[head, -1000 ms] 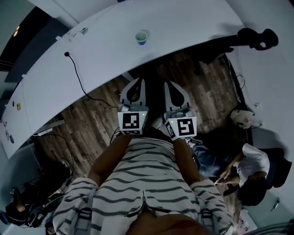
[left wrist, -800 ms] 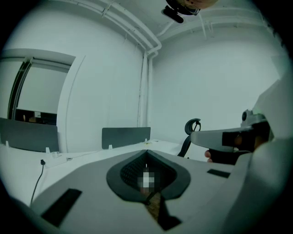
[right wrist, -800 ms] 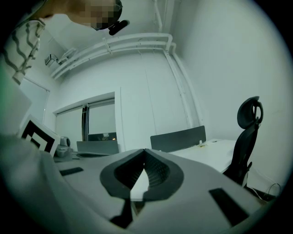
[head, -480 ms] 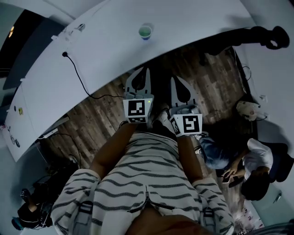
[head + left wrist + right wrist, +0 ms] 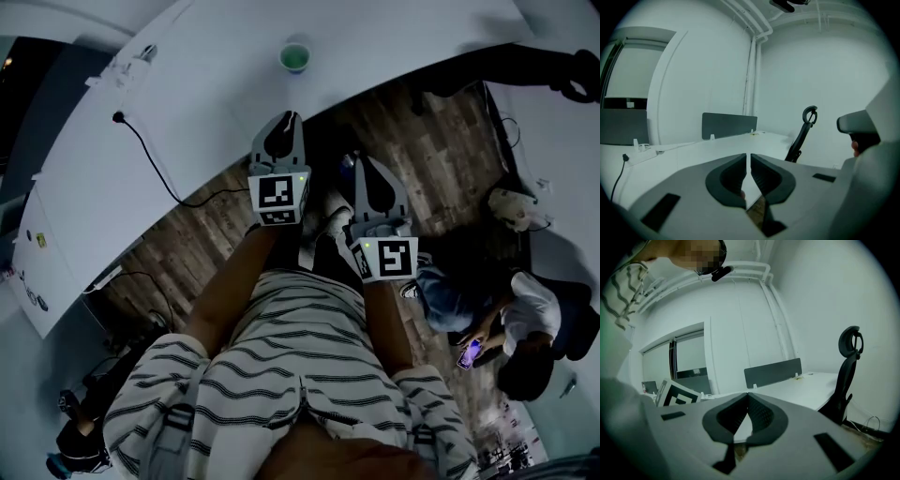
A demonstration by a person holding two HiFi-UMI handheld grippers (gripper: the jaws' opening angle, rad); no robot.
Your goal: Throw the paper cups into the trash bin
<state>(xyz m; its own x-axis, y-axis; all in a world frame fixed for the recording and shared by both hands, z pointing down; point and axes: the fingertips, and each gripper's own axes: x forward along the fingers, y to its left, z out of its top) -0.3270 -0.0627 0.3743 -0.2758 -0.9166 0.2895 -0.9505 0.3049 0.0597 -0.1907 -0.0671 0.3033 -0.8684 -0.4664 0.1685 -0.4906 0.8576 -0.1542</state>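
A paper cup point(image 5: 294, 56) with a blue base and greenish inside stands upright on the white table point(image 5: 216, 103), near its front edge. My left gripper point(image 5: 287, 120) is shut and empty, its tips over the table's edge just short of the cup. My right gripper point(image 5: 364, 161) is beside it, further back over the wood floor, also shut with nothing held. In the left gripper view the jaws point(image 5: 749, 157) meet in front of the white tabletop; the cup is hidden there. The right gripper view shows its closed jaws point(image 5: 748, 395) and the left gripper's marker cube point(image 5: 677, 397). No trash bin is in view.
A black cable point(image 5: 150, 155) runs across the table to the floor. A black office chair point(image 5: 562, 70) stands at the table's right end. A person point(image 5: 520, 323) sits on the floor at the right. A grey divider panel point(image 5: 729, 124) stands on the far desk.
Both grippers have moved forward toward the table and the cup, the left one further, so it now leads the right. Both stayed shut.
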